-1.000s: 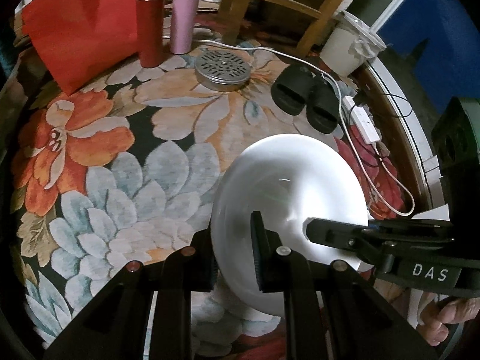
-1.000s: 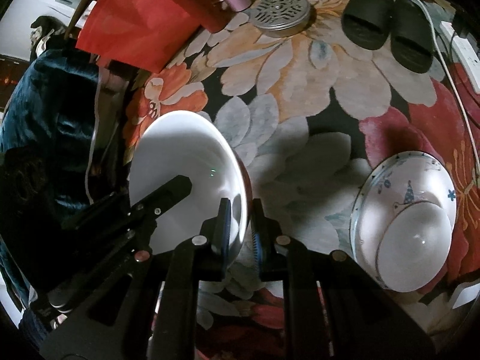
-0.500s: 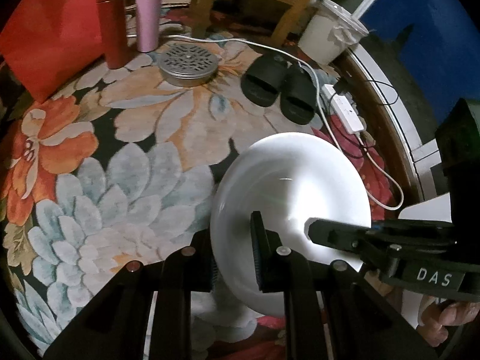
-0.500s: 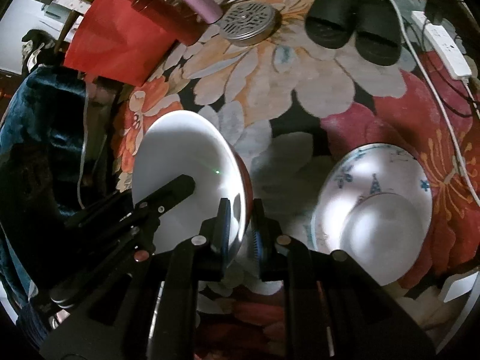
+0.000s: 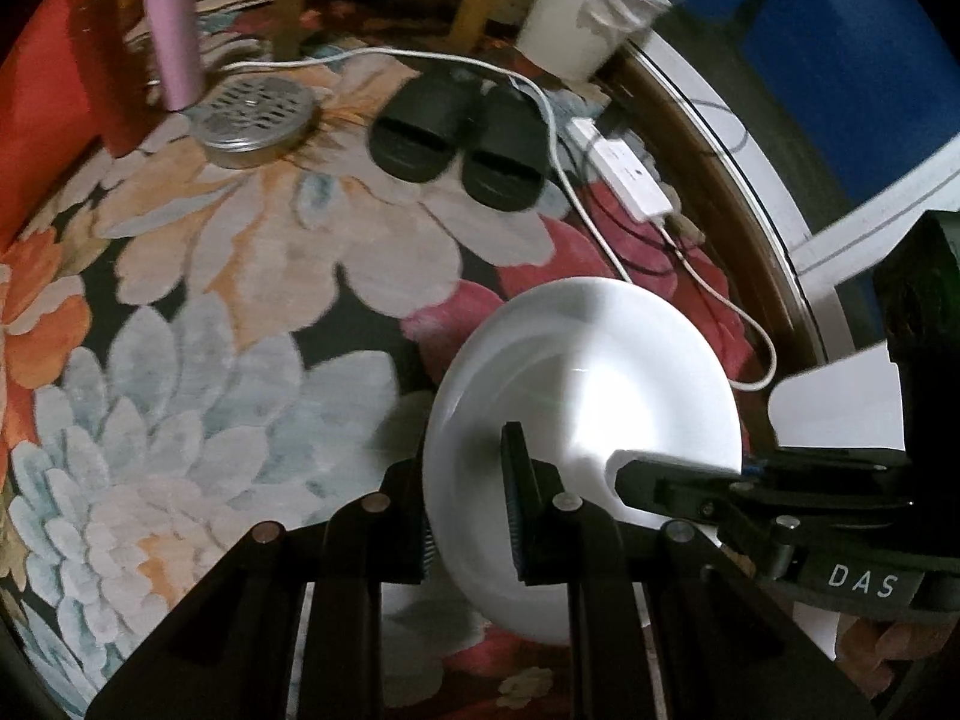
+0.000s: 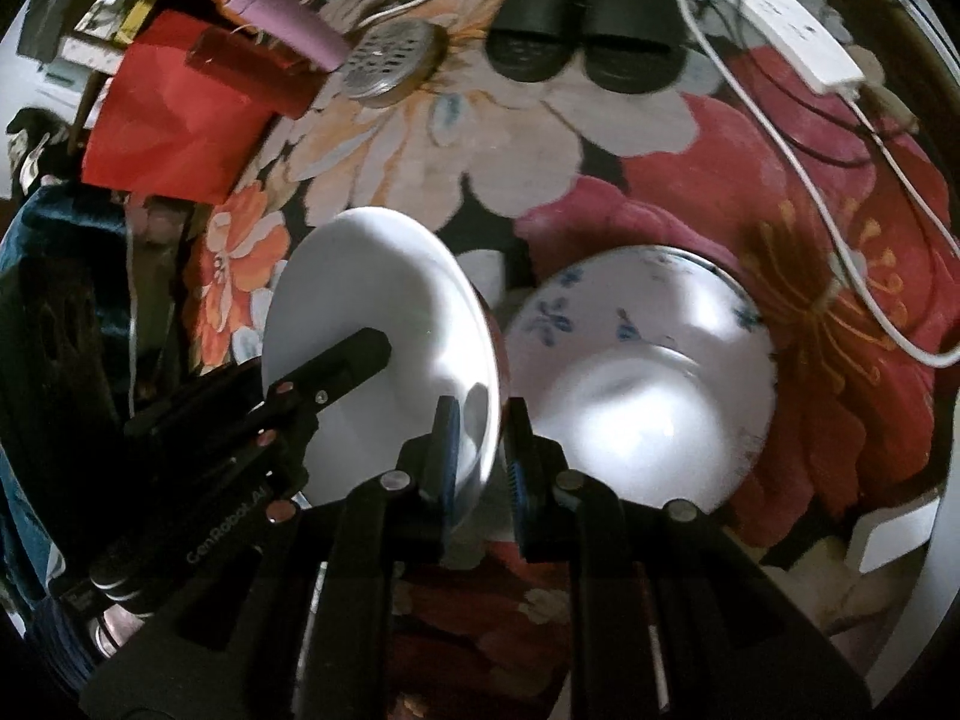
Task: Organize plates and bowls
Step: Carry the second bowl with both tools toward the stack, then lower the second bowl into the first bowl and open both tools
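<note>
White porcelain fills the near field: a plain white plate (image 5: 585,396), raised off the floor and tilted on edge, is pinched at opposite rims by both tongs. The left tongs (image 5: 465,516) are clenched across one rim; the right tongs (image 6: 483,456) are clamped on the other, each seen reaching in from the side in the other's view. Two grips probably keep the wide plate from swinging. Both point forward and downward over the floral rug (image 5: 258,252). Just beyond the right tongs lies a blue-patterned plate (image 6: 600,312) with a white bowl (image 6: 636,414) nested in it, likely the stack being aimed for. Farther off sit black slippers (image 5: 462,138), a power strip (image 5: 630,171), a perforated metal lid (image 5: 255,114) and a pink tumbler (image 5: 174,24).
</note>
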